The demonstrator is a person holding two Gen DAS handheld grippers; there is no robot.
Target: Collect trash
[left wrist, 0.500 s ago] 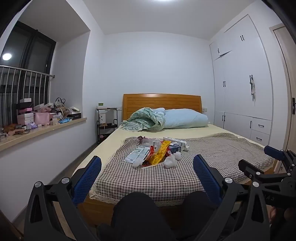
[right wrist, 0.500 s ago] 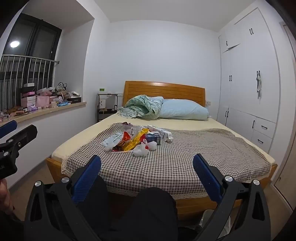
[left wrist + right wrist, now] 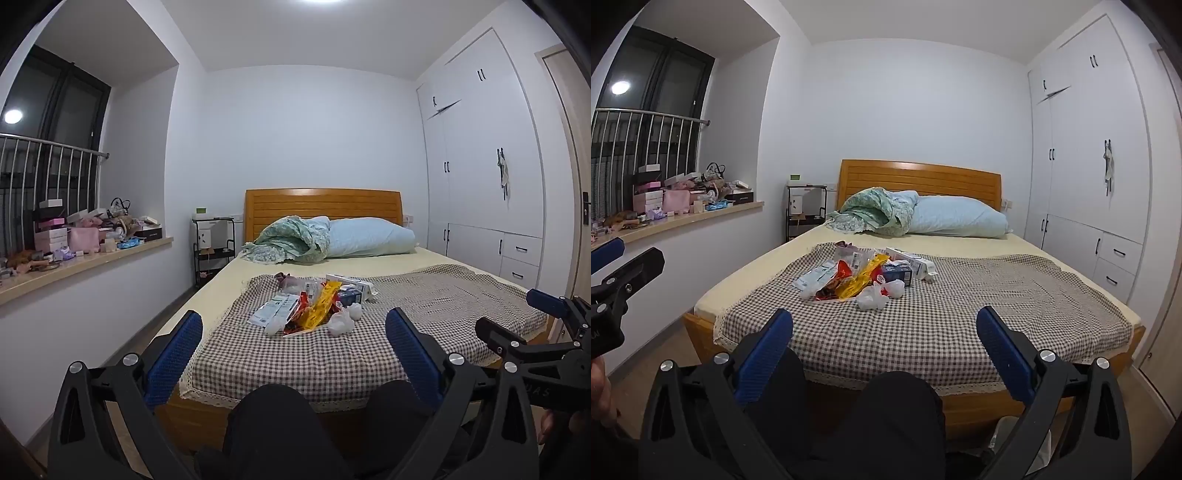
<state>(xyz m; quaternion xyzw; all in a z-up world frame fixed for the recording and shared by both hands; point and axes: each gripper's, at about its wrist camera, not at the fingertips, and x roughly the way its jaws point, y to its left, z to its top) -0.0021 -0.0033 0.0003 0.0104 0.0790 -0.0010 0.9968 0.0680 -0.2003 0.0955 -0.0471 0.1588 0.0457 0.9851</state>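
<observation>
Trash pile [image 3: 314, 306] mid-frame on checked cloth [image 3: 332, 354]. Left gripper [image 3: 293, 354] & right gripper [image 3: 884, 354] spread wide, empty. Approach low, take the nearest tissue wad first.

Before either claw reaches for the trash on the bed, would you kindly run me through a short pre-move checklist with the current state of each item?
1. Left claw open and empty: ok, its blue pads stand wide apart with nothing between them.
2. Right claw open and empty: ok, same stance.
3. Trash pile in view and gathered on the checkered cloth: ok.
4. Path to the pile free: ok, only bare cloth lies between the claws and the pile.
5. Claws at the pile: not ok, both hang short of the bed's foot, above the person's knees.
6. Bin or bag to receive the trash: cannot tell, none clearly shows in either view.
</observation>
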